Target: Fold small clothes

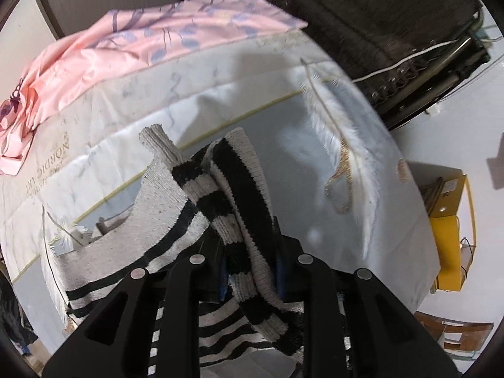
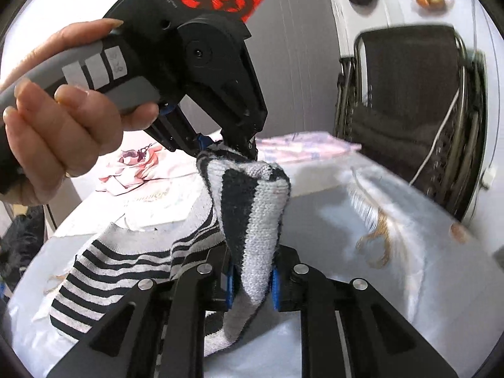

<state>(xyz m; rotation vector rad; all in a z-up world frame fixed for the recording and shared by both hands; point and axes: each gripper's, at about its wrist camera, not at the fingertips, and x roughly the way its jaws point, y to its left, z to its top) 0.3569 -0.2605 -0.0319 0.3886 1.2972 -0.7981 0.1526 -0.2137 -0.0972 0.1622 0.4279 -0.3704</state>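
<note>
A black-and-white striped knit garment (image 2: 252, 208) is stretched between both grippers above a bed with a white feather-print sheet (image 2: 409, 267). My right gripper (image 2: 251, 283) is shut on the garment's lower part, which sits between its blue pads. My left gripper (image 2: 228, 148), held by a hand (image 2: 63, 135), is shut on the upper fold. In the left wrist view, the left gripper (image 1: 250, 271) pinches a bunched striped band (image 1: 239, 195). The rest of the garment (image 2: 119, 267) lies on the sheet to the left.
A pink flowered cloth (image 1: 141, 47) lies at the bed's far side. A folded black recliner (image 2: 409, 110) leans against the wall behind the bed. A yellow box (image 1: 450, 226) and a wooden chair (image 1: 453, 330) stand beside the bed's right edge.
</note>
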